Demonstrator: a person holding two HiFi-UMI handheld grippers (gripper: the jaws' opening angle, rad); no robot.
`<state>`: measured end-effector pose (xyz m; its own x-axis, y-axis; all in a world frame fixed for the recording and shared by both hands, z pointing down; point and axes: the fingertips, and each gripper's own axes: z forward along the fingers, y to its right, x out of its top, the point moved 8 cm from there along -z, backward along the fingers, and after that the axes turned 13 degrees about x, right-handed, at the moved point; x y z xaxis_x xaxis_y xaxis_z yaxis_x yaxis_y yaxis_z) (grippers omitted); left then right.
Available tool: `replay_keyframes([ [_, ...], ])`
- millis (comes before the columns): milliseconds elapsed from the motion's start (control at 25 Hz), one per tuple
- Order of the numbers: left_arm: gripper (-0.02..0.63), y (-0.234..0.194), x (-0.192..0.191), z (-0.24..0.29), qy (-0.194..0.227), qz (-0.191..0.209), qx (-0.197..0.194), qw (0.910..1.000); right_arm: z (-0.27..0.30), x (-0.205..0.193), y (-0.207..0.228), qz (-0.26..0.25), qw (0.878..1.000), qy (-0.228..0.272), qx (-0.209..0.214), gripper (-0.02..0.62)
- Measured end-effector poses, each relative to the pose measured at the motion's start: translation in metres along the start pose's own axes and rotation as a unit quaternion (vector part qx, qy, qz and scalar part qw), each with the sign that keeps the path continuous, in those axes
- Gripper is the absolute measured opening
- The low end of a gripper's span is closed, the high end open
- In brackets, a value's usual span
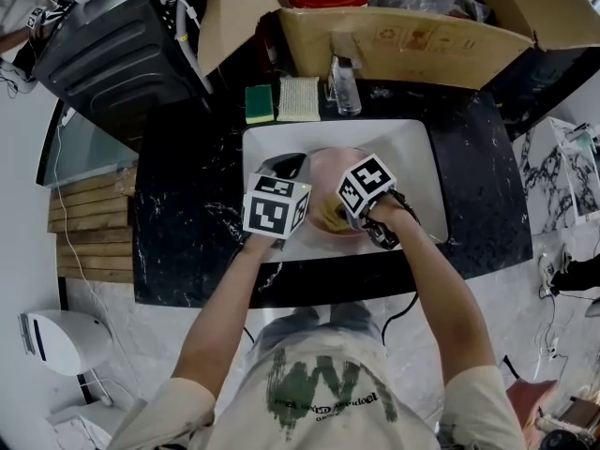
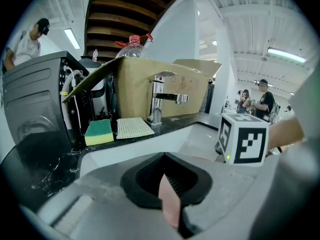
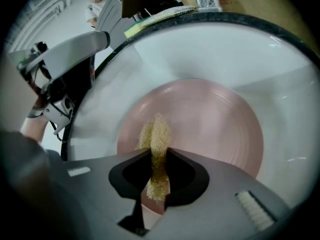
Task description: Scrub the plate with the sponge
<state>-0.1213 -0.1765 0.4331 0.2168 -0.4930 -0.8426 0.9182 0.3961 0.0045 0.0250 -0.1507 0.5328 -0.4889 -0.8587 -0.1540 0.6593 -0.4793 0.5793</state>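
Right gripper (image 3: 159,153): jaws closed on a coarse yellow sponge (image 3: 157,134), whose free end presses against the face of the pink plate (image 3: 210,119), near its left side in the right gripper view. Left gripper (image 2: 169,181): jaws clamped on the rim of the plate, a pink edge showing between them. The plate lies in the white sink (image 1: 412,157), with both grippers above it and their marker cubes just beside each other. The sink is set in a black marbled counter (image 1: 187,214). Behind the sink, on the counter: a second sponge (image 1: 260,104), green on top; a pale mesh cloth (image 1: 298,98) touching it; and a metal tap (image 2: 159,101). A cardboard box (image 1: 403,40) stands behind the tap.
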Motion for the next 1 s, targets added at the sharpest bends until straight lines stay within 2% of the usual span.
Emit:
replay_keyframes([
  [1000,-0.003,0.018,0.008,0.017,-0.006,-0.007,0.001,1.0000,-0.034,-0.019,0.040,0.003,0.999,-0.033,-0.022,0.063],
])
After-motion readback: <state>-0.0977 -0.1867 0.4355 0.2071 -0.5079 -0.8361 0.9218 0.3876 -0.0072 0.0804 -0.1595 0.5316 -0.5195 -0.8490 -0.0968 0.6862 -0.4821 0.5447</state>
